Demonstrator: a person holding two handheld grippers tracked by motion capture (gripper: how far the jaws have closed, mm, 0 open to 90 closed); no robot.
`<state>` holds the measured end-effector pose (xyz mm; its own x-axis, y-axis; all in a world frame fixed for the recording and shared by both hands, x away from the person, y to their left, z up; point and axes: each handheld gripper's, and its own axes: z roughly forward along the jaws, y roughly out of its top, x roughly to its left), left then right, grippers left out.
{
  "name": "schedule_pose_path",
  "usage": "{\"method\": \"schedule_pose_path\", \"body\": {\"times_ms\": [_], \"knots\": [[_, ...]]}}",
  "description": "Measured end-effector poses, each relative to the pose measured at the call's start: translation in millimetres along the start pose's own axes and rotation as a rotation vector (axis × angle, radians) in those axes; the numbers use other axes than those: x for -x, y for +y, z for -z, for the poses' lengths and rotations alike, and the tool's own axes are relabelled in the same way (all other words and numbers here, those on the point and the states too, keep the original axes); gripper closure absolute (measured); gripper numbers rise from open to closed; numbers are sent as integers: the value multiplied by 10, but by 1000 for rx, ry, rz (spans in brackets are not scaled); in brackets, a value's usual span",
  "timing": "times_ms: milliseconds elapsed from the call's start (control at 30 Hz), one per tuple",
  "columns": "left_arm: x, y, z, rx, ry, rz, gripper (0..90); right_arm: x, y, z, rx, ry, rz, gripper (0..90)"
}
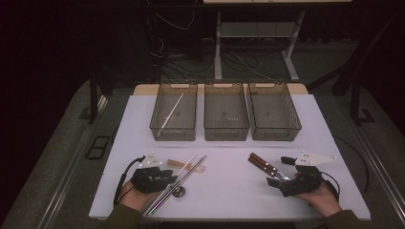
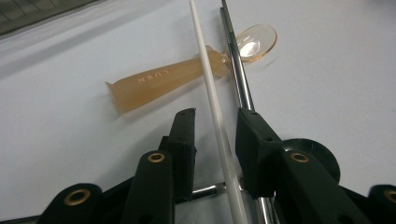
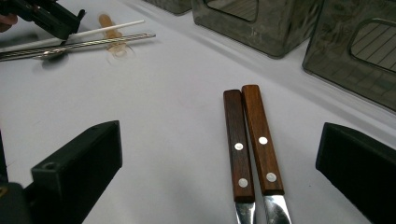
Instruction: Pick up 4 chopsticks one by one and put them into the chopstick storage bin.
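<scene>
- Three smoked-plastic bins stand in a row at the far side of your white table; the left bin has one white stick lying slantwise in it.
- By your left gripper a small heap lies crossed: an amber plastic spoon, a white chopstick resting over the spoon's handle, and metal chopsticks just beside it on the right, over the spoon's neck.
- A dark round spoon bowl shows behind the right jaw, close against the metal chopsticks.
- Your left jaws straddle the white chopstick; it runs up the gap between them, nearer the right jaw. The gap is narrow, but daylight shows on both sides, so the pads do not pinch it.
- The metal chopsticks pass under or just by the right jaw, crowding that side.
- Two wooden-handled knives lie side by side, touching, handles pointing towards the bins.
- Your right gripper is spread wide, the knives lying between its jaws with clear table on each side; nothing is gripped.
</scene>
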<state>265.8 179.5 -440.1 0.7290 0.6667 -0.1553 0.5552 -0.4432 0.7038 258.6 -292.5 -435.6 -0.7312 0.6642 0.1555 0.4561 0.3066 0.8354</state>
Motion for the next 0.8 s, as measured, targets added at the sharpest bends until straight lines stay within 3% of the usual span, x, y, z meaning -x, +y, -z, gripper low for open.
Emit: {"method": "schedule_pose_path", "body": {"times_ms": [333,800], "knots": [[3,-5,-51,-40,4,-24,709,-1,0,0,0,0,1,7],[6,6,-59,-56,35,-40,798,2,0,-1,0,0,0,7]]}}
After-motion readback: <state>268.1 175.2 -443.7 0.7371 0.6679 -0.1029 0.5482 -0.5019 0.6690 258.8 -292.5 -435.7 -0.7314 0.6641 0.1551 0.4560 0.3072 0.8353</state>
